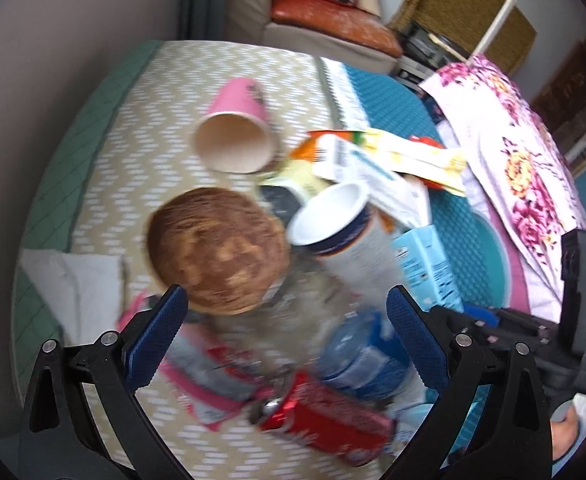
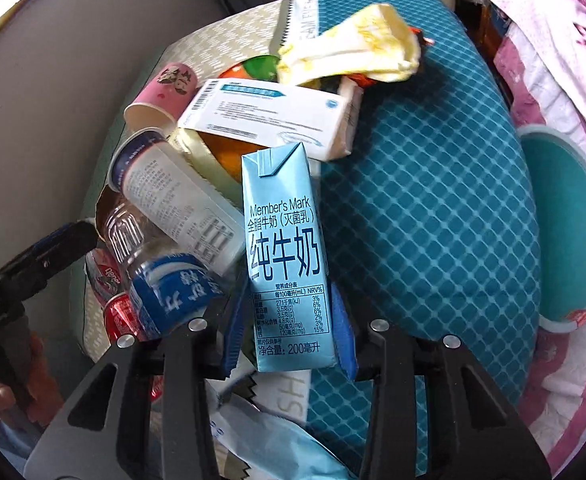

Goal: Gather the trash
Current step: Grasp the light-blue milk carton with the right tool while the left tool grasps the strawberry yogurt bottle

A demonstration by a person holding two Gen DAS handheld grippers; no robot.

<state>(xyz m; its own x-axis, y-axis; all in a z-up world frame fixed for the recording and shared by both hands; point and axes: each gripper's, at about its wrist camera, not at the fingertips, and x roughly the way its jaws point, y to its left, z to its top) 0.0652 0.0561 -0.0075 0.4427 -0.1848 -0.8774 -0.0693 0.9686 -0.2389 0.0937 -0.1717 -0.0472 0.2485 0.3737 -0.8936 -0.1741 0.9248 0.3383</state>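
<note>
A light blue milk carton (image 2: 285, 248) stands upright between the pads of my right gripper (image 2: 289, 328), which is shut on its lower half. To its left lies a pile of trash: a clear water bottle (image 2: 161, 280), a red can (image 2: 119, 312), a tall white cup (image 2: 173, 196), a white box (image 2: 269, 116), a pink paper cup (image 2: 161, 92) and a yellow wrapper (image 2: 353, 48). My left gripper (image 1: 285, 300) hangs open over the pile, above the bottle (image 1: 361, 352) and can (image 1: 325, 412), with a brown round object (image 1: 217, 248) just ahead of its left finger.
The trash lies on a beige patterned cloth (image 1: 133, 160) and a teal quilted cover (image 2: 433, 220). A floral blanket (image 1: 513, 152) and a teal round tub (image 2: 565, 224) sit to the right. A white tissue (image 1: 73, 284) lies at the left, a sofa (image 1: 325, 28) behind.
</note>
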